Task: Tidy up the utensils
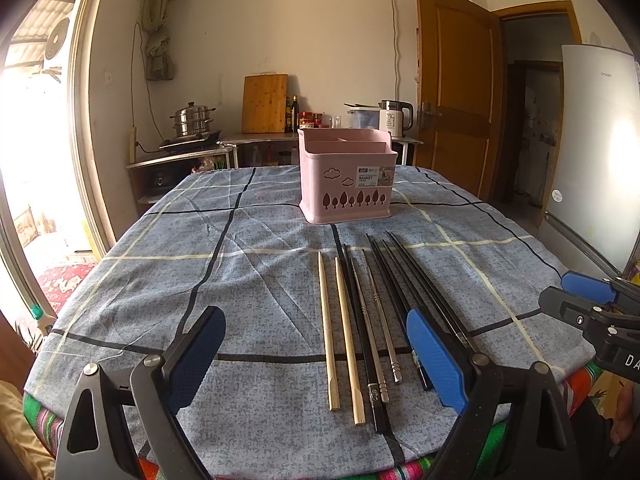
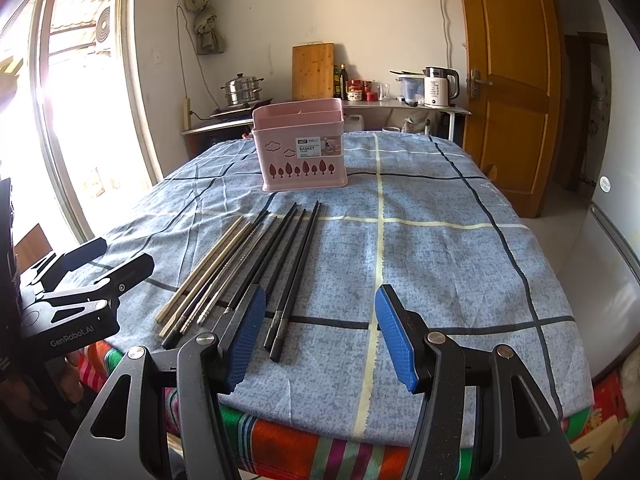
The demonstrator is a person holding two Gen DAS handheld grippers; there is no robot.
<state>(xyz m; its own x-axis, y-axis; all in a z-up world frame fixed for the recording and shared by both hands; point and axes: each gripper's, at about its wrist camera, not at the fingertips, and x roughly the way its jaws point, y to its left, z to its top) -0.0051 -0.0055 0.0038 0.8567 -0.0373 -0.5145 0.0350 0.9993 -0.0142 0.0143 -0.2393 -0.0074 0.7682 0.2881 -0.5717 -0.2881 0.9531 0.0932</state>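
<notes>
Chopsticks, a whole row of them, lie side by side on the blue checked tablecloth [image 1: 248,280] near the table's front edge, thick ends toward us and tips aimed at the far edge. On the left go two pale wooden chopsticks [image 1: 328,332], then a pair of slim silver metal chopsticks [image 1: 376,312] mixed in with the long black chopsticks [image 2: 296,256] that fill out the right of the row. Laid out flat and roughly parallel like this, each handle end looks easy to pinch from the front.

And the destination, a pink plastic utensil basket with tree cut-outs [image 1: 346,178], stands upright toward the far edge, just beyond the tips. Its open top shows dividers inside, and no utensil pokes above the rim, so I'd say sorting hasn't started.

Now the tools. Left gripper [image 1: 316,364] hovers low over the front edge with its blue pads spread wide, nothing between them but cloth and the wooden and silver handles below. Right gripper [image 2: 320,334] hangs just beside it, jaws likewise wide apart and empty, looking over the black pair at the row's right end. My guess: one of them drops onto a handle end first.
</notes>
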